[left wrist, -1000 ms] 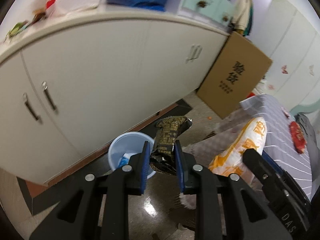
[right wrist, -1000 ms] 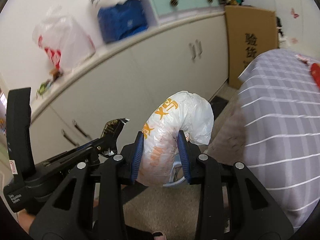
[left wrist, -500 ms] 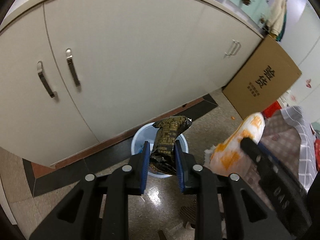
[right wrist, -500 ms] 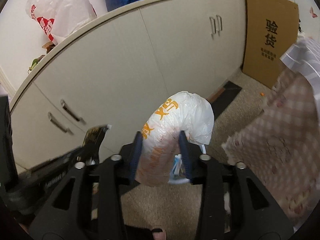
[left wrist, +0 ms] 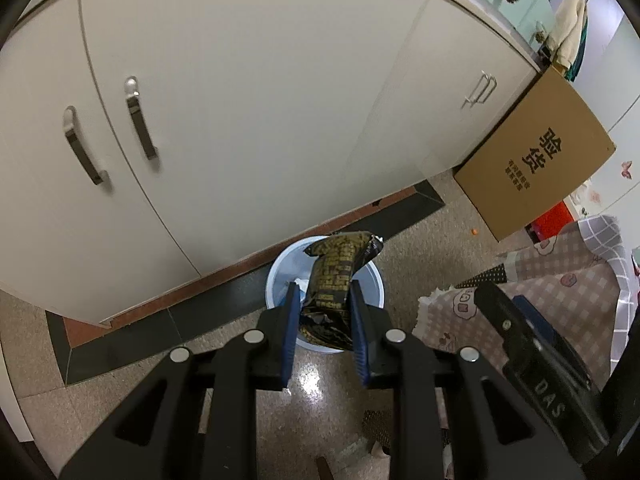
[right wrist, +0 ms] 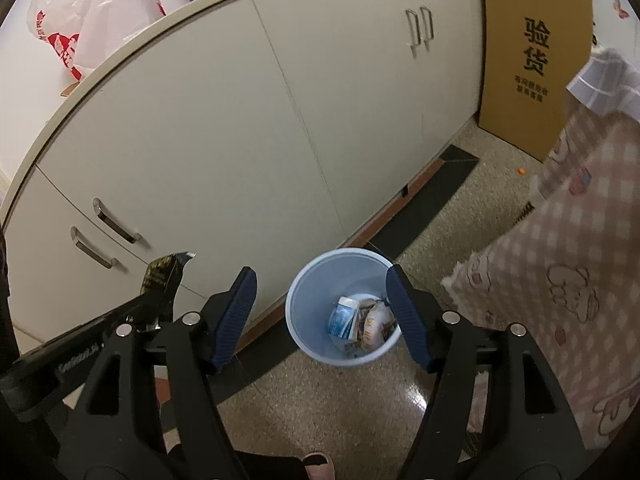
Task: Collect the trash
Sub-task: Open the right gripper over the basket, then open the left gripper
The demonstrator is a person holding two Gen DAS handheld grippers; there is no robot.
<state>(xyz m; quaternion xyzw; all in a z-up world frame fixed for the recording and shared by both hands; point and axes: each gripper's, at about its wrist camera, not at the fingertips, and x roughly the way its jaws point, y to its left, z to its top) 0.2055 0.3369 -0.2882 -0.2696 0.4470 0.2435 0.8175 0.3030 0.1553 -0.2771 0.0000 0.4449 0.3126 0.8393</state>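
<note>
Left gripper (left wrist: 324, 312) at lower centre of the left wrist view, pinched narrow on a black snack wrapper (left wrist: 336, 276) with gold print, blue pads pressing both sides. Wrapper standing up out of the grip, torn top flared, directly over the pale blue trash bin (left wrist: 376, 284) in that view. Same wrapper (right wrist: 164, 276) at left of the right wrist view, poking up from the other tool.

Right gripper (right wrist: 320, 312) at lower centre of its own view, jaws opening wide, nothing between the pads. Framed in the gap: trash bin (right wrist: 316, 292) on the floor, holding a white bag with orange print (right wrist: 376, 320), a blue-and-white carton (right wrist: 342, 316) and other scraps too small to tell.

Bin just beside the dark baseboard strip of a cream cabinet (right wrist: 240, 120) filling the upper half of both views, metal handles (left wrist: 138, 116) at left. Cardboard box (right wrist: 532, 52) with black characters at upper right, leaning against the cabinet end. Pink checked cloth (right wrist: 572, 264) hanging at right edge. White plastic bag with red print (right wrist: 88, 20) on the cabinet top, upper left. Speckled floor (right wrist: 340, 400) below, glare spot near the bin.
</note>
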